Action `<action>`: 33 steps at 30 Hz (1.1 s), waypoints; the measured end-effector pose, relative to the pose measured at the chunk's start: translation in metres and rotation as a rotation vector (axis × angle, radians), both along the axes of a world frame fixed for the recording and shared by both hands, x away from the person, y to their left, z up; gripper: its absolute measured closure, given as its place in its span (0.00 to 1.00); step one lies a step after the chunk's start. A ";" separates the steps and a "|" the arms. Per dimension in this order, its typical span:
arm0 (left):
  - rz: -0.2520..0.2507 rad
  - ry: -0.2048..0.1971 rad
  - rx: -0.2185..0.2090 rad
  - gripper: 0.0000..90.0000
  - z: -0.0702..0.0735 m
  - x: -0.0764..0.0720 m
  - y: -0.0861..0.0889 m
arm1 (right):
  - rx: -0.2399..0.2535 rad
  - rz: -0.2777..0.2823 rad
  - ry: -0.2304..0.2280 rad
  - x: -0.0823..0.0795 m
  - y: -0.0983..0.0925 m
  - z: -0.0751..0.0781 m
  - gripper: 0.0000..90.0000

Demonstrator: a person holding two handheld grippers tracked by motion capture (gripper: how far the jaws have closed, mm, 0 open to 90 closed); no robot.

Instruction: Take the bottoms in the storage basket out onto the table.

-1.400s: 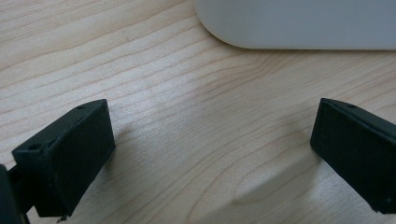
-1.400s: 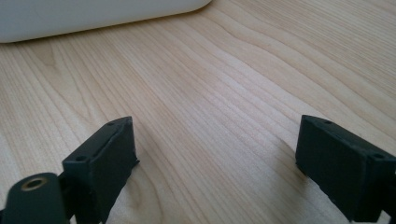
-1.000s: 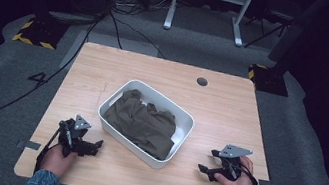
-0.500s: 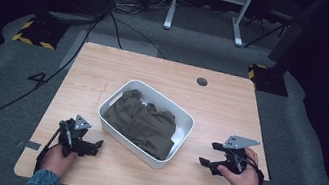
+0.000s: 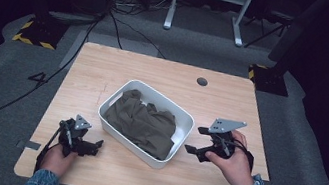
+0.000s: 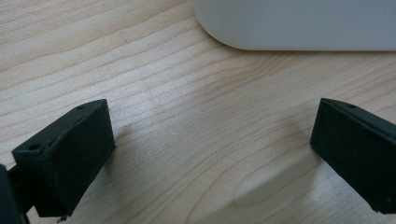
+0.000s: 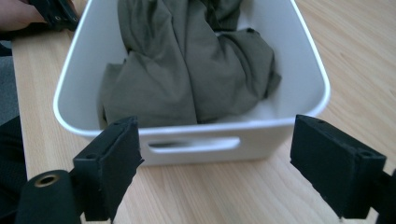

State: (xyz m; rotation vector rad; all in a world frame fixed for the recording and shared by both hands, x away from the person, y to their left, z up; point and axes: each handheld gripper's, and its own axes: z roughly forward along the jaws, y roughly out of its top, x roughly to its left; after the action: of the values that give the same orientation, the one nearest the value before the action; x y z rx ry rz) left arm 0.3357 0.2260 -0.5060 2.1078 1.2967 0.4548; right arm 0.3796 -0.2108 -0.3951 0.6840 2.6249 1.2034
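Across the middle of the table (image 5: 105, 70) your white bin (image 5: 111, 126) sits at a slant, the olive cloth (image 5: 145, 122) heaped loosely inside. If you snag only a fold, I judge the light bin could drag toward the near edge. Your right gripper (image 5: 200, 140), jaws spread and empty, faces the bin's handle end. Your left gripper (image 5: 92, 147), likewise released, rests near the near-left corner.

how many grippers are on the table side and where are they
2. The left gripper sits low on the table, left of the white bin, jaws open. The right gripper is raised right of the bin, jaws open, facing its handle slot.
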 end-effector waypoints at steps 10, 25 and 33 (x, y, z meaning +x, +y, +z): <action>0.005 -0.004 0.002 0.00 0.000 -0.002 0.000 | -0.054 0.085 -0.001 0.013 0.049 0.015 0.18; -0.008 0.000 -0.002 0.00 0.000 0.000 0.000 | -0.090 0.151 0.005 0.035 0.122 0.009 0.18; -0.011 0.002 -0.002 0.00 0.000 0.000 0.000 | -0.107 0.129 0.018 0.060 0.154 -0.016 0.18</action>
State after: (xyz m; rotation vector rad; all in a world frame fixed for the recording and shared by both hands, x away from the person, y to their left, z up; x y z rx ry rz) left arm 0.3360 0.2262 -0.5060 2.1138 1.2853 0.4466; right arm 0.4395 -0.0566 -0.4114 0.5160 2.7626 1.0832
